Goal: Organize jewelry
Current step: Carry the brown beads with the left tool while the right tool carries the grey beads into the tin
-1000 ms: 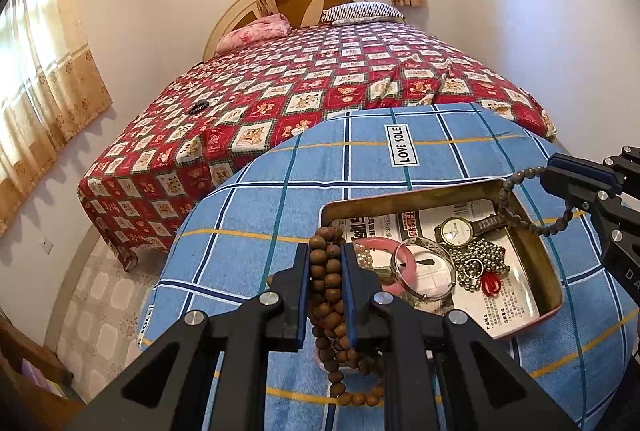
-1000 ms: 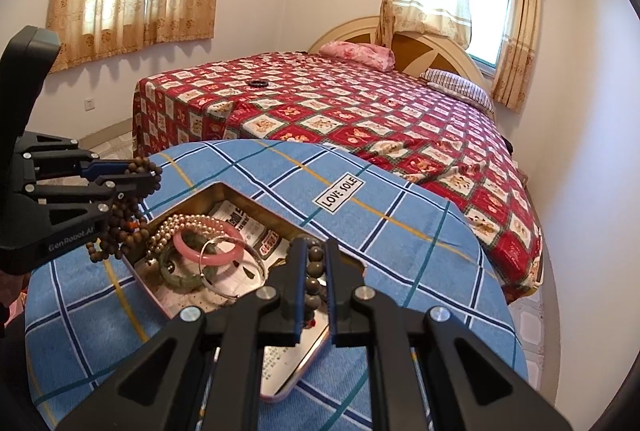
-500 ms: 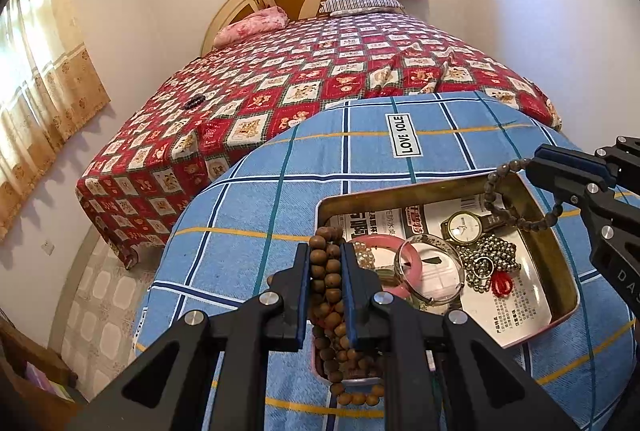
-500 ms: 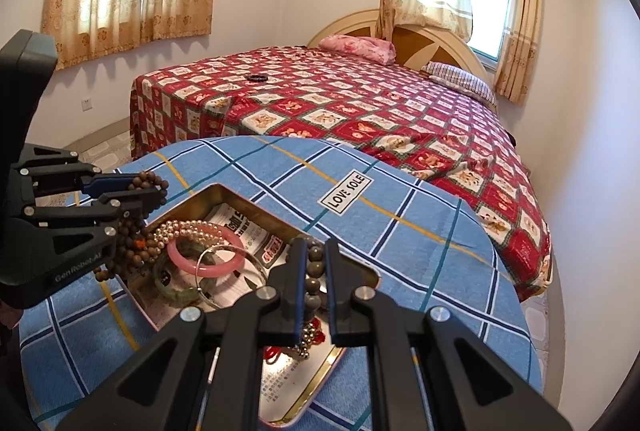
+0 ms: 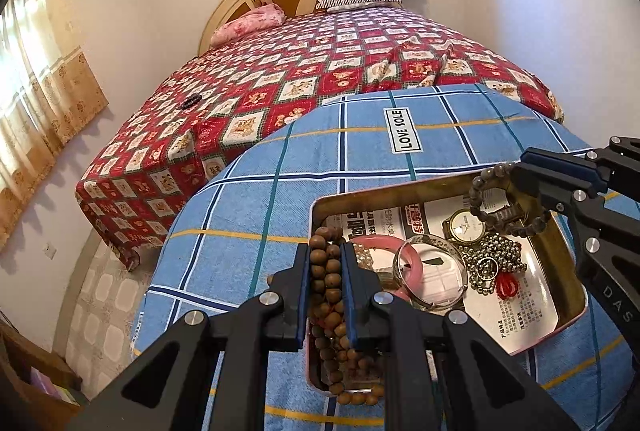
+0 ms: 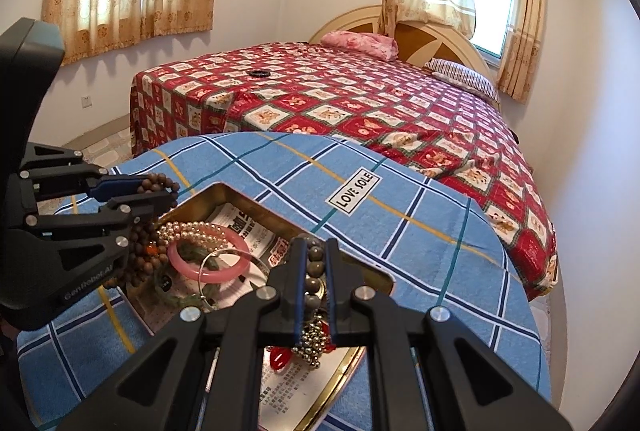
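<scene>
Jewelry is lying mostly inside the open metal tin (image 5: 560, 259), which is sitting on the bench covered with a blue checked cloth (image 5: 280, 199). Already in the tin are a pink bangle (image 6: 206, 257), a pearl string (image 6: 188, 231), a clear bangle (image 5: 432, 277), a gold watch (image 5: 464, 227), a silver bead chain (image 5: 496, 255) and a red pendant (image 5: 506, 287).

Two pieces are not yet put down. The left tongs (image 5: 326, 271) are pinching a long brown wooden bead strand (image 5: 332, 327), whose loose end is hanging over the near rim of the tin onto the cloth. The right tongs (image 6: 314, 279) are pressed together on a dark bead bracelet (image 5: 492, 199), holding it above the far right corner of the tin.

So the task seems nearly finished: what is remaining is to lower and release these two pieces. A small dark ring-like thing (image 6: 259, 73) is lying on the bed (image 6: 360, 99); it may be another bracelet, but it is too small to say.
</scene>
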The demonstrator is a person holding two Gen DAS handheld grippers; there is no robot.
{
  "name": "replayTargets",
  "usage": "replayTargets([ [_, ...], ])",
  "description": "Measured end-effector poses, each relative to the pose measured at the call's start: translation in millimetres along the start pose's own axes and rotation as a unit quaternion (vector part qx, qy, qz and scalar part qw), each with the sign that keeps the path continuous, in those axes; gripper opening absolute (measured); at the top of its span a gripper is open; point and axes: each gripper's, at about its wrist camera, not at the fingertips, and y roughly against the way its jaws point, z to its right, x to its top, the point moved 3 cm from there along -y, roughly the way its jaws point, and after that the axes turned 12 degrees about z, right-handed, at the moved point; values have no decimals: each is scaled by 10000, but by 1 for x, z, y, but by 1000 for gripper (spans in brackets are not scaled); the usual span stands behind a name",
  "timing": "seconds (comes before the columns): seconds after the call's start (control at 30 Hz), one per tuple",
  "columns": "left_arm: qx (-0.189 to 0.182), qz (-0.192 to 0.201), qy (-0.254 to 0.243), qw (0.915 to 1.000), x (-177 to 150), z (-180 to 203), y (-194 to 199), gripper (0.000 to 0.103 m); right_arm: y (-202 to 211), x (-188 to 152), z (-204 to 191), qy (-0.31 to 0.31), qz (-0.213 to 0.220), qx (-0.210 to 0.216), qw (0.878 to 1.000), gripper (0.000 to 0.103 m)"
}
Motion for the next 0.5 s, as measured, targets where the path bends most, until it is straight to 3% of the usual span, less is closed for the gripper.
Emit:
replayTargets([
  [0.5,5,-102,-12,9999,-6,2,-9,15,-7,-8,0,-24,-134,-28,9999,11],
])
